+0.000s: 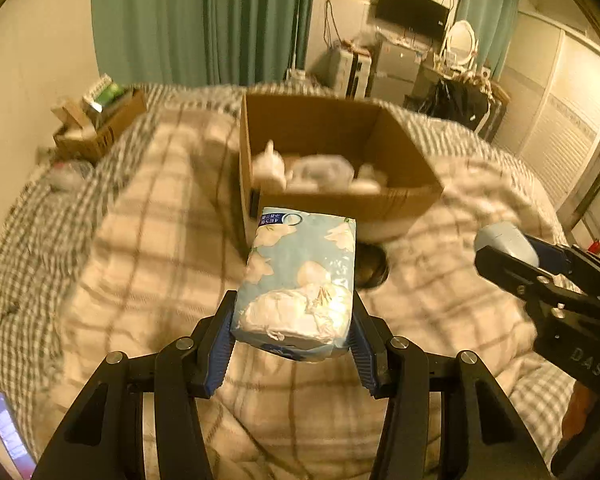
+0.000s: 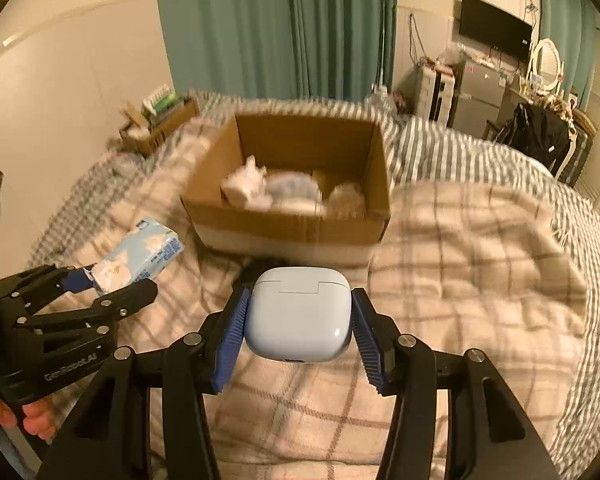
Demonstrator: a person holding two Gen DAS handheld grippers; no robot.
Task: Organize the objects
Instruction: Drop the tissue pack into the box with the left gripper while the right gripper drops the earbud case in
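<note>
2 grippers, each w/ 1 item. Left gripper (image 1: 292,340) clamps 1 tissue pack (image 1: 300,280), blue w/ white flowers, held above the bed; small print at its far end too blurry to read. Right gripper (image 2: 298,334) grips 1 white earbud case (image 2: 298,314) btwn its blue pads, also above the bed. Gripper bodies carry writing: "DAS" on the right one seen from the left wrist cam, "GenRobot.AI" on the left one seen from the right wrist cam. Below both: plaid blanket (image 2: 460,280) on the bed (image 2: 480,152).

Just beyond: 1 open cardboard box (image 2: 292,220) on the blanket, white crumpled stuff inside, count unclear (blur). Further left by the wall: 1 smaller box (image 1: 100,128) w/ misc items. Far back: green curtains (image 2: 280,28), 1 TV (image 2: 496,32), 1 oval mirror (image 2: 546,62).
</note>
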